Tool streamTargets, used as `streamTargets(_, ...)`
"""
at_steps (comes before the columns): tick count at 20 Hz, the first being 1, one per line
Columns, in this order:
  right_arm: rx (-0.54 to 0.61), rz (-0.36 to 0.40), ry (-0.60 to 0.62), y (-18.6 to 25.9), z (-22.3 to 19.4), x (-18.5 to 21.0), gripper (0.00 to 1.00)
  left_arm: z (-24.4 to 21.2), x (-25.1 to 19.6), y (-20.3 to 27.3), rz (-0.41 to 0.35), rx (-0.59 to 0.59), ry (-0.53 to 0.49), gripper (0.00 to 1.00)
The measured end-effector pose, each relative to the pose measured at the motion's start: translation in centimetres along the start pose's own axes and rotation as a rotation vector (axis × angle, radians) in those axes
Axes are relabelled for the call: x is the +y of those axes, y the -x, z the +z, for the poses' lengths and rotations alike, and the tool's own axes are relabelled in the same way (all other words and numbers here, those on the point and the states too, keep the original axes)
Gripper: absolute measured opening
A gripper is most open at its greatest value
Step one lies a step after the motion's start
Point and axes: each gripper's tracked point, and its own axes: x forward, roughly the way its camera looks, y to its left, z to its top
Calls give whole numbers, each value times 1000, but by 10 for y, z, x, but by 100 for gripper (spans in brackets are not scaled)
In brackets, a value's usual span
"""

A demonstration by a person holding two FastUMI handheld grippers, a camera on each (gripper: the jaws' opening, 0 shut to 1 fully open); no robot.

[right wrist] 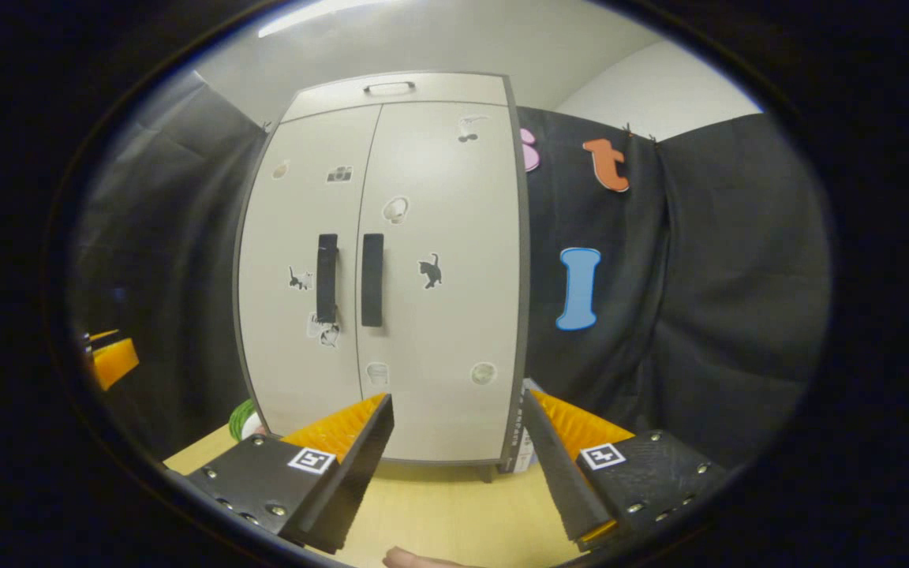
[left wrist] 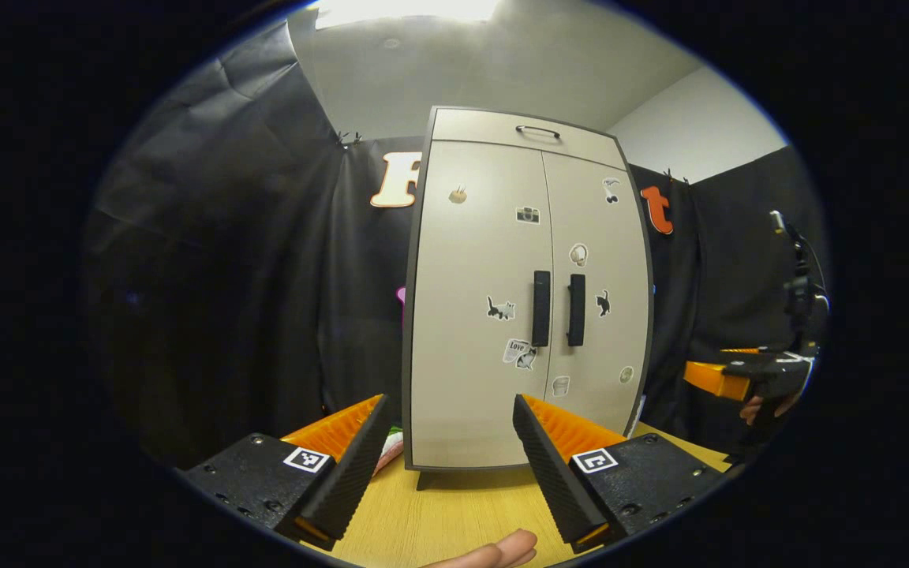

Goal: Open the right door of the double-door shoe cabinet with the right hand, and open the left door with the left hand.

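Both doors shut; right door handle (vertical bar) sits ahead, up-left of right gripper, both grippers' jaws spread wide, empty.

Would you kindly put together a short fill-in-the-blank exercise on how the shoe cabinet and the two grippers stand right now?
1. Both doors of the shoe cabinet are ____.
2. The two door handles are mounted ____, side by side at the centre seam.
3. The fingers of the left gripper and the right gripper are spread ____.
4. The cabinet stands on a ____ table.

Missing words: closed; vertically; open; wooden
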Motion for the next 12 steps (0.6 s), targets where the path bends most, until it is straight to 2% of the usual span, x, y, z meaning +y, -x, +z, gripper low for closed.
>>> streamTargets(6, -5, 92, -71, -87, 34, 48, 97, -34, 1, 3, -44, 45, 9, 96)
streamTargets(9, -57, 118, -39, -123, 59, 71, 94, -52, 9, 11, -49, 70, 9, 96)
streamTargets(10, -61, 127, -50, -133, 64, 79, 97, -55, 11, 12, -50, 70, 7, 96)
streamTargets(12, -57, 136, -84, -149, 73, 93, 97, -57, 18, 15, -43, 69, -6, 96)
